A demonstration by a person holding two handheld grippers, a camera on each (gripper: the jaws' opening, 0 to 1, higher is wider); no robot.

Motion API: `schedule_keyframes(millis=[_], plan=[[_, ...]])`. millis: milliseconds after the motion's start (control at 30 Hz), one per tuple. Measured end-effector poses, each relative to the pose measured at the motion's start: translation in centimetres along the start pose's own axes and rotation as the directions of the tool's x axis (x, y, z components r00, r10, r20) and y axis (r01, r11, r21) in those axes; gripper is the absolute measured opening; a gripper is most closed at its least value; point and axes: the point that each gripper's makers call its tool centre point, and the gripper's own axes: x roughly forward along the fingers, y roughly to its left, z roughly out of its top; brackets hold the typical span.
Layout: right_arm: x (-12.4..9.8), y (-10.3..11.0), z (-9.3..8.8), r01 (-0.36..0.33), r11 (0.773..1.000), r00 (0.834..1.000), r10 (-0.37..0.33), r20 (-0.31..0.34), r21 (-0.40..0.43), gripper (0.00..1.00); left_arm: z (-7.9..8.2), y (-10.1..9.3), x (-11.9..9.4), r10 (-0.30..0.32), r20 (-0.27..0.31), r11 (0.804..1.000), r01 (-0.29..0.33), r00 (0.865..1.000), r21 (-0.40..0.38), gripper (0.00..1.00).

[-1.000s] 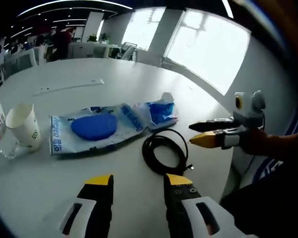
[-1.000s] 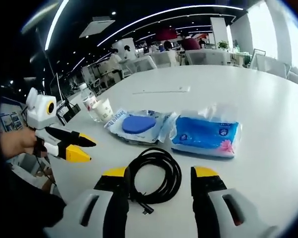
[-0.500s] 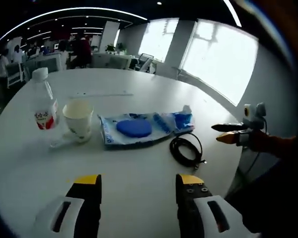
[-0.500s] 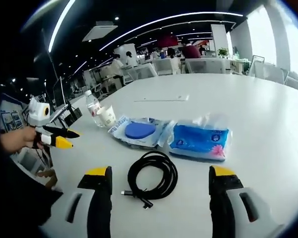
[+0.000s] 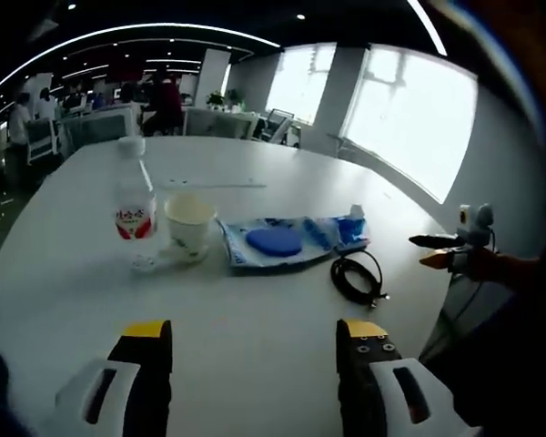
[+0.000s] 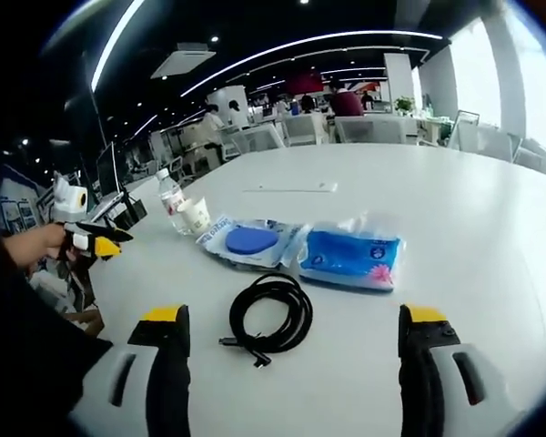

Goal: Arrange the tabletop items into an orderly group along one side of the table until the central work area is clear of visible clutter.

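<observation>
Both grippers, left (image 5: pixel 251 339) and right (image 6: pixel 295 326), stand wide open and empty above the table (image 5: pixel 255 364). Left to right lie a bottle (image 5: pixel 135 211), cup (image 5: pixel 189 222), blue-disc packet (image 5: pixel 271 243), tissue pack (image 6: pixel 350 258) and cable (image 6: pixel 270 315), clustered mid-table. The upright bottle and cup could tip if nudged sideways, and the loose cable may uncoil when lifted by one loop.
</observation>
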Motion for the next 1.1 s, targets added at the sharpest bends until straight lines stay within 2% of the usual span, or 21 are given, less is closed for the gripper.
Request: schedule_keyframes(millis=[233,400,600,767,900,1100], plan=[[-0.8,-0.1,-0.4,0.015,1.000,1.000,-0.015,-0.010,-0.005,1.00,0.6,0.6,-0.6,-0.014,0.006,0.999,0.014,1.000,0.029,0.85],[-1.0,-0.1,-0.9,0.015,1.000,1.000,-0.015,-0.026,-0.015,1.00,1.4,0.9,-0.8,-0.038,0.023,0.998,0.037,0.999,0.059,0.96],[-0.8,-0.1,-1.2,0.015,1.000,0.999,-0.016,-0.052,-0.026,1.00,1.4,1.0,-1.1,-0.051,0.008,0.996,0.050,0.999,0.077,0.99],[-0.3,0.1,-1.6,0.007,1.000,0.996,-0.008,-0.090,-0.019,1.00,1.6,1.2,-1.2,-0.056,0.018,0.995,0.054,0.998,0.078,1.00],[-0.2,0.4,-1.9,0.001,0.999,0.992,-0.008,-0.123,-0.051,1.00,1.4,2.0,-1.0,-0.060,0.010,0.996,0.059,0.998,0.071,1.00],[-0.1,0.3,-2.1,0.000,0.999,0.992,-0.006,-0.129,-0.045,1.00,1.4,1.8,-1.0,-0.065,0.006,0.995,0.064,0.998,0.077,1.00]])
